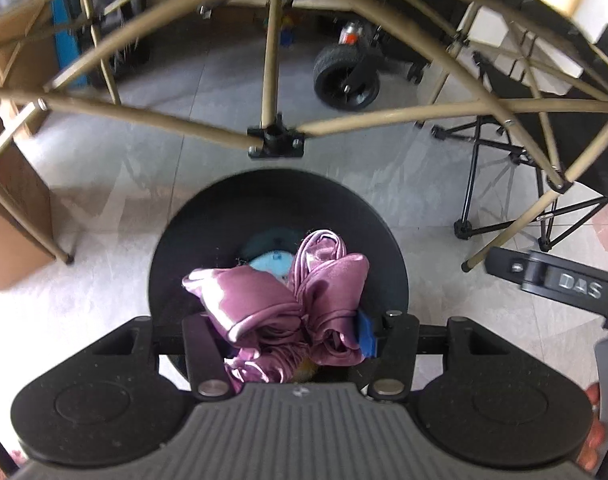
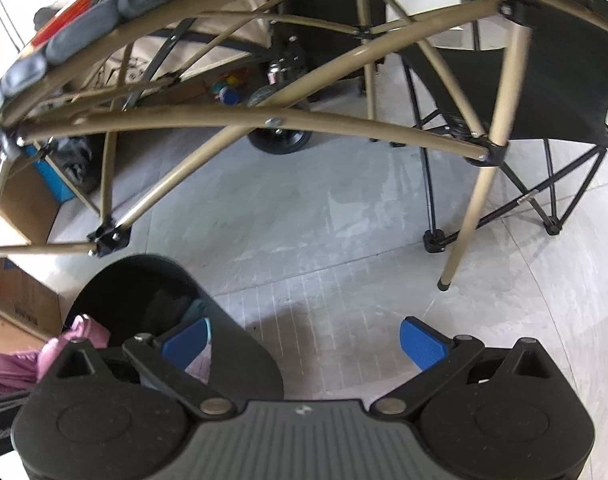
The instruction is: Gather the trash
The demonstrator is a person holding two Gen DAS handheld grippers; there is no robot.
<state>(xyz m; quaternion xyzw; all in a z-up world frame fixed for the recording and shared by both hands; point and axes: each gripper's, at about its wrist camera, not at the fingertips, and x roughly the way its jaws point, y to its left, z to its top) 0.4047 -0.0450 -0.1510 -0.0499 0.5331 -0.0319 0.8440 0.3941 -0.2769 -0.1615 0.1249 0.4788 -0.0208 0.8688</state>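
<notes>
My left gripper (image 1: 292, 340) is shut on a crumpled pink satin cloth (image 1: 280, 300) and holds it over the mouth of a round black trash bin (image 1: 184, 248) on the floor. A light blue item (image 1: 270, 261) lies inside the bin. My right gripper (image 2: 304, 344) is open and empty, its blue fingertips (image 2: 422, 342) spread wide just right of the same bin (image 2: 240, 360). The pink cloth (image 2: 76, 344) shows at the left edge of the right wrist view.
A folding table's tan metal frame (image 1: 270, 60) arches over the bin. A black folding chair (image 2: 544, 92) stands to the right, cardboard boxes (image 1: 12, 216) to the left, and a wheeled cart (image 1: 346, 76) behind. The floor is pale tile.
</notes>
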